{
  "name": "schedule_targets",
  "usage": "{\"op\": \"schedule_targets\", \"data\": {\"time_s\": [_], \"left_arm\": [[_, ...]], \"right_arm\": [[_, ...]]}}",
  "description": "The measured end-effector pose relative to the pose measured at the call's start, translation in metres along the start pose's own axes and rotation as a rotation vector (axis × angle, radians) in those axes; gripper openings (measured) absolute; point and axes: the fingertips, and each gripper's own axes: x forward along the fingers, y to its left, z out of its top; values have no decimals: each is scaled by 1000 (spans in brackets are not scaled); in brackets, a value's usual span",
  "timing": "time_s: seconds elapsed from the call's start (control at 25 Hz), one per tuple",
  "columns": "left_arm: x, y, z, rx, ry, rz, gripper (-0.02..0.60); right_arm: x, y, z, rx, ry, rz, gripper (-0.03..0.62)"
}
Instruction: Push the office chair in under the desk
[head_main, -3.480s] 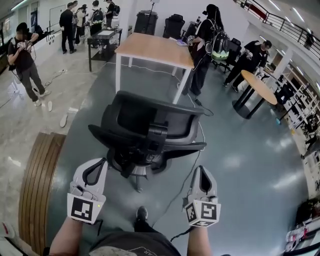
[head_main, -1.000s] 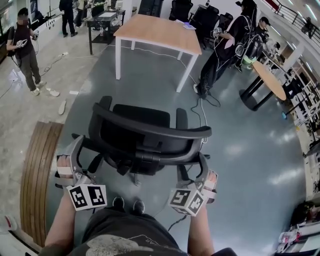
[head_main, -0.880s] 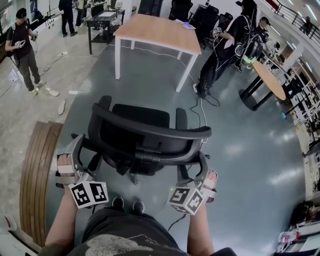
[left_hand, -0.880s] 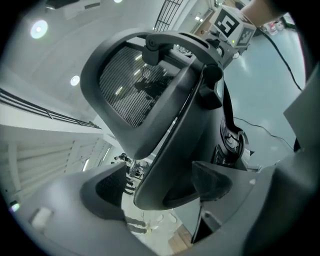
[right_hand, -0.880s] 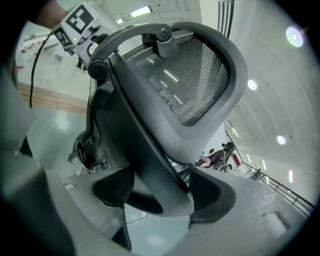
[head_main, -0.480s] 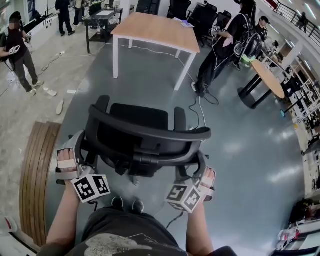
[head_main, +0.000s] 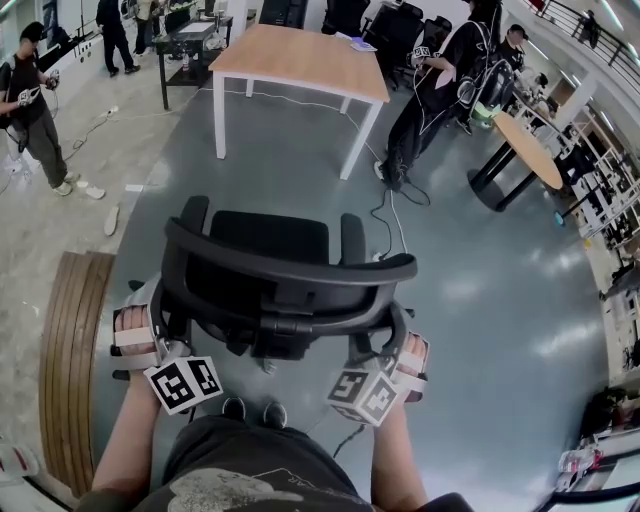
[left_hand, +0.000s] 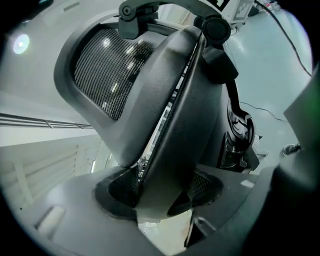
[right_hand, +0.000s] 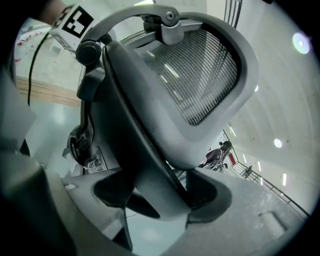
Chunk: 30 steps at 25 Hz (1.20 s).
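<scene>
While its jaws are closing, the left claw (left_hand: 161, 187) is seen astride the left side of the backrest of the office chair (head_main: 270, 260). The dark frame fills the gap between the jaws, and both pads are laid against it. The right claw (right_hand: 157, 192), likewise closing, is set on the backrest's right side, and the frame is taken between its jaws in the same way.

The chair is stood on the grey floor (head_main: 470, 330) directly before the person holding the claws, with its backrest turned toward them and its seat toward the table (head_main: 300, 55). The table, wooden-topped on white legs, is placed farther ahead and well apart from the chair, which is not yet under it. A black cable (head_main: 385, 215) is trailed over the floor between the two. A slatted wooden platform (head_main: 70, 350) is seen at the left, and a bystander in dark clothes (head_main: 440, 90) is stood just beside the table's right end.
</scene>
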Motion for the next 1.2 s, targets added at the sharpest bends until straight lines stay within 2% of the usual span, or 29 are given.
{"op": "schedule_targets", "data": {"time_s": [0.32, 0.52, 0.76, 1.2], "left_arm": [[3, -1, 4, 6, -15, -21, 288], [11, 5, 4, 24, -60, -27, 287], [23, 2, 9, 40, -29, -57, 278], [77, 14, 26, 64, -92, -39, 272]], "right_arm": [[4, -3, -3, -4, 23, -11, 299], [9, -4, 1, -4, 47, -19, 299], [22, -6, -3, 1, 34, -28, 298], [67, -22, 2, 18, 64, -55, 298]]}}
